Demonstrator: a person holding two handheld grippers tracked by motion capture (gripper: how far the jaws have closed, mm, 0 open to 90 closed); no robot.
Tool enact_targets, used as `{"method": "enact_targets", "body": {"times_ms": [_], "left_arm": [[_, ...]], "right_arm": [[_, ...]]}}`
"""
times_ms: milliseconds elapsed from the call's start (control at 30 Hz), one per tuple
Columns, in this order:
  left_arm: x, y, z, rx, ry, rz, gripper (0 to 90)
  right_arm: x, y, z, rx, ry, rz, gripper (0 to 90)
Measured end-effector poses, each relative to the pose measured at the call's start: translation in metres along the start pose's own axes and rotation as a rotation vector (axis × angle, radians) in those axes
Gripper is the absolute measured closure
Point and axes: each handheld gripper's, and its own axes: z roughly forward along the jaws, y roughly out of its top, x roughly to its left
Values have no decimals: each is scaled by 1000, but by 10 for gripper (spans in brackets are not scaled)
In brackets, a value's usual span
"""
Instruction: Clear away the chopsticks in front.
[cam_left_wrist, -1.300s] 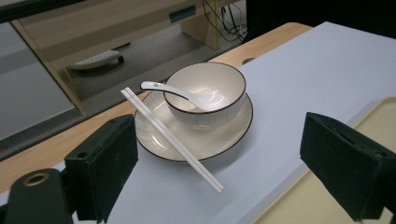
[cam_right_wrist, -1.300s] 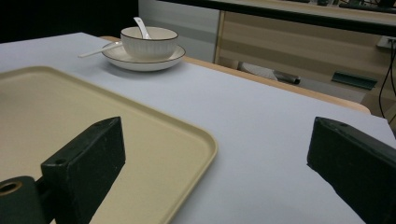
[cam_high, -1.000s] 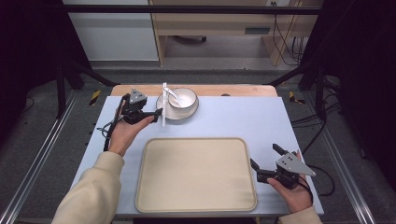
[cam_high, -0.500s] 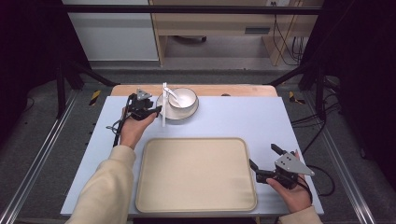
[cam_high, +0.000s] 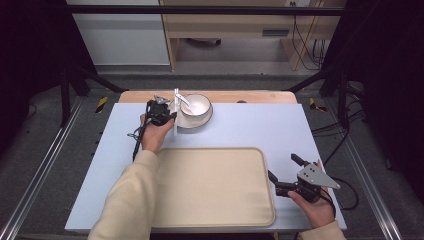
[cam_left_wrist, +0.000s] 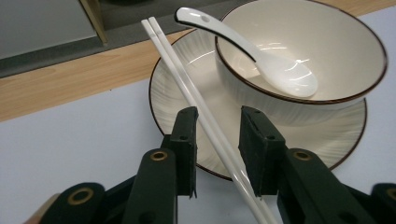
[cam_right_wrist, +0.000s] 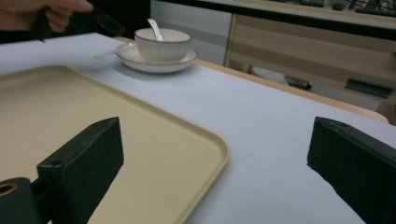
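The chopsticks (cam_left_wrist: 196, 100), a thin white pair, lie side by side across the left rim of the plate (cam_left_wrist: 173, 70) at the far side of the table (cam_high: 250, 130), the bowl (cam_left_wrist: 327, 51) and spoon (cam_left_wrist: 261, 56) just beside them. They look light, stiff and glossy, so likely slippery and apt to roll or splay; a hold near their middle, pinching both together, seems safest. The left gripper (cam_left_wrist: 217, 140) straddles them, its jaws having just been closing but with gaps visible at both pads. The left gripper view shows these gaps; the high view does not. The right gripper (cam_high: 281, 176) rests wide open by the tray (cam_high: 215, 215).
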Motion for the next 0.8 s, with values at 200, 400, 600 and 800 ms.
{"method": "enact_targets", "body": {"times_ms": [200, 400, 600, 800], "left_arm": [[6, -2, 8, -2, 17, -23, 687], [4, -4, 13, 7, 17, -20, 704], [-1, -4, 18, 20, 30, -14, 721], [-3, -7, 23, 31, 33, -9, 730]], "right_arm": [[0, 2, -3, -56, 47, 18, 39], [0, 1, -2, -44, 53, 17, 42], [1, 1, -1, -38, 52, 16, 43], [1, 1, -1, -36, 54, 15, 44]]}}
